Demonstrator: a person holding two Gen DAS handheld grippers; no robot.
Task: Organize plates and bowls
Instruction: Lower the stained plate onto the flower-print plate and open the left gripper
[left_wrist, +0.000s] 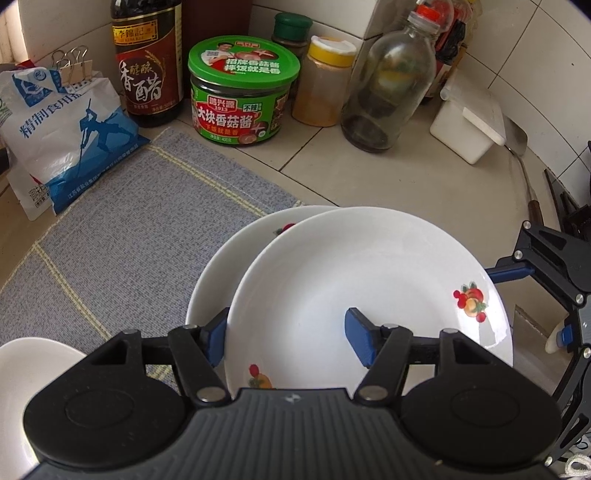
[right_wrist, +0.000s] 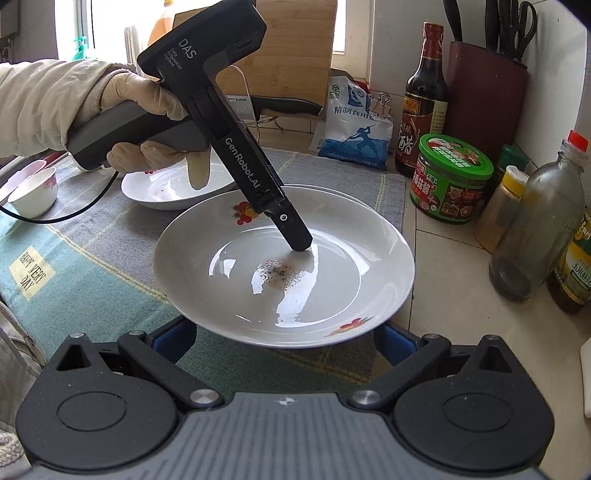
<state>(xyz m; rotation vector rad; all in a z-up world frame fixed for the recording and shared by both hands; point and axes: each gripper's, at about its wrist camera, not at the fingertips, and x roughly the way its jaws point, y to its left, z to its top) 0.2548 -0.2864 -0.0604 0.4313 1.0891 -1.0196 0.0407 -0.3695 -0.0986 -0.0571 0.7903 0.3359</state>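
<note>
A white deep plate (left_wrist: 369, 280) with fruit prints lies partly on top of a second like plate (left_wrist: 236, 251), offset toward me. My left gripper (left_wrist: 288, 339) straddles its near wall, one blue pad outside the rim and the other inside, shut on it. From the right wrist, one of its fingers (right_wrist: 295, 236) stands on the plate's inside (right_wrist: 240, 280) beside dark specks. My right gripper (right_wrist: 282, 338) is open, its pads wide apart and low under the plate's near rim. A third plate (right_wrist: 162, 192) and a small bowl (right_wrist: 35, 195) sit further left.
A grey-green cloth (right_wrist: 92, 266) covers the counter. At the back stand a salt bag (left_wrist: 66, 140), a vinegar bottle (left_wrist: 147, 62), a green-lidded jar (left_wrist: 240, 96), a spice jar (left_wrist: 327, 81), a glass bottle (left_wrist: 391, 85) and a white box (left_wrist: 469, 125). A white bowl (left_wrist: 33, 369) sits near left.
</note>
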